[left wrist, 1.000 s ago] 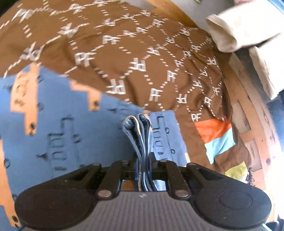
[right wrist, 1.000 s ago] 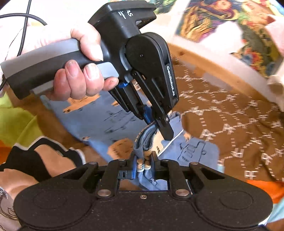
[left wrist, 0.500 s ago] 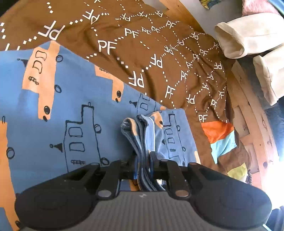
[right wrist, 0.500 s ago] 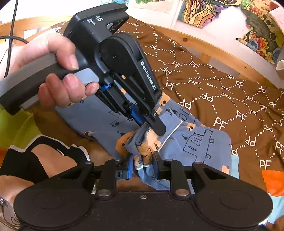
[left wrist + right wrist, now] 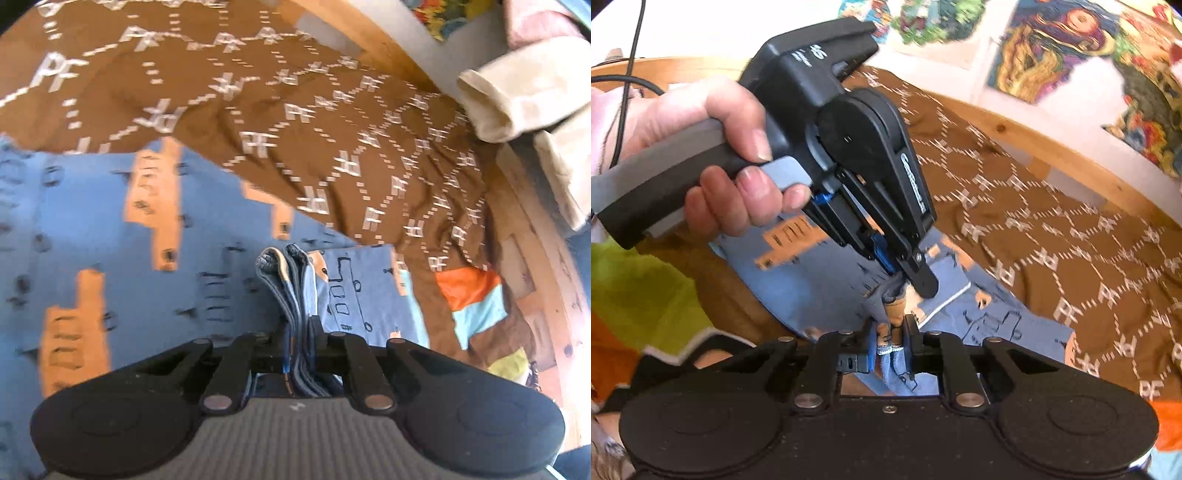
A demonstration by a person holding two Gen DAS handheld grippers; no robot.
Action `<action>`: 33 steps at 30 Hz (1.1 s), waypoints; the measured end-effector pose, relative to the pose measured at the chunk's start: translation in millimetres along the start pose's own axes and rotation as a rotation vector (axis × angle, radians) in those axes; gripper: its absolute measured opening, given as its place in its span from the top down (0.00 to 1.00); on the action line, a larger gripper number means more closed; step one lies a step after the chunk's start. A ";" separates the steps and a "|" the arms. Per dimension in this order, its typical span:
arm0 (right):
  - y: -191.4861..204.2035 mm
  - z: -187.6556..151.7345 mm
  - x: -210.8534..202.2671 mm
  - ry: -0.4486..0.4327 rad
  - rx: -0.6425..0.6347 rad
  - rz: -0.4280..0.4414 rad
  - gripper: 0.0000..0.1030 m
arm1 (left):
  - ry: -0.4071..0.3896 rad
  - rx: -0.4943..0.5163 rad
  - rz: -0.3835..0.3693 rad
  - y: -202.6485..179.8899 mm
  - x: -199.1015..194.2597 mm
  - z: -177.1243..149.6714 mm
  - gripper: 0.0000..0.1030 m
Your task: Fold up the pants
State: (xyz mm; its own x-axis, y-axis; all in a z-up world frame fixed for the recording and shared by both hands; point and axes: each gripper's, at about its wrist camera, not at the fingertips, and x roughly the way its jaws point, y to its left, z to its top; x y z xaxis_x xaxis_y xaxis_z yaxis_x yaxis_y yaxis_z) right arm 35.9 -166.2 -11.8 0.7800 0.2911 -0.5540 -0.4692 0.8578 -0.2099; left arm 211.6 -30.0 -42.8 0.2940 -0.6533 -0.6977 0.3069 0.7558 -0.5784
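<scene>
From my left wrist camera, my left hand-held gripper (image 5: 300, 332) is clamped on a thick bunch of stacked edges of the blue pants (image 5: 92, 266). The bunched layers stand up between the two fingers and stick out a little past the tips. The rest of the pants spreads out to the left and ahead of the gripper, blue cloth printed with orange and outlined vehicles, lying on the brown bedspread (image 5: 295, 122) with its white "PF" pattern. A smaller flap of the pants lies just right of the fingers, reaching toward the orange and light blue patch (image 5: 471, 299) near the bed's right edge. Beyond that edge runs the wooden bed frame (image 5: 532, 258), and cream-coloured cushions (image 5: 517, 96) sit at the upper right. The picture is blurred.

From my right wrist camera, my right hand-held gripper (image 5: 890, 341) is closed on another gathered fold of the pants (image 5: 820, 280), pinched between its fingers close to the camera. Just ahead, my left hand (image 5: 713, 162) holds the left hand-held gripper (image 5: 916, 278), whose tips bite the same bunch of cloth just beyond my right fingers. The pants lie under and around both grippers near the bed's near edge, with brown bedspread (image 5: 1071, 240) stretching to the right toward the wooden bed frame (image 5: 1052, 155). Colourful posters (image 5: 1063, 48) hang on the wall behind.
</scene>
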 end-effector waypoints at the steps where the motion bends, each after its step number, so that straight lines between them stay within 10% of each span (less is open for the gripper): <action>1: 2.8 3.1 0.9 -0.009 -0.009 0.013 0.86 | -0.001 -0.015 0.011 3.4 -4.2 0.4 0.90; 13: 27.9 25.9 35.6 -0.017 -0.031 0.196 0.86 | -0.048 -0.017 0.124 37.7 -31.9 -2.2 0.90; 21: 24.1 14.5 35.0 0.030 0.011 0.236 0.71 | -0.055 -0.049 0.153 46.0 -27.7 -8.4 0.63; 25: 0.1 8.7 15.4 0.000 0.066 0.130 0.48 | -0.129 0.002 0.212 34.4 -33.5 -13.4 0.42; 33: -77.6 2.4 50.2 0.067 0.032 -0.229 0.30 | -0.169 0.161 0.367 14.6 -15.2 -26.1 0.42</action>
State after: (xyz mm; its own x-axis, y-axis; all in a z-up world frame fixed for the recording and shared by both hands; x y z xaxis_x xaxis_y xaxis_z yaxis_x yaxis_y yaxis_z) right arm 112.5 -217.1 -21.4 0.8348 0.0596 -0.5474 -0.2690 0.9115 -0.3110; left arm 187.9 -7.9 -51.7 0.5500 -0.3511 -0.7578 0.2880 0.9314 -0.2225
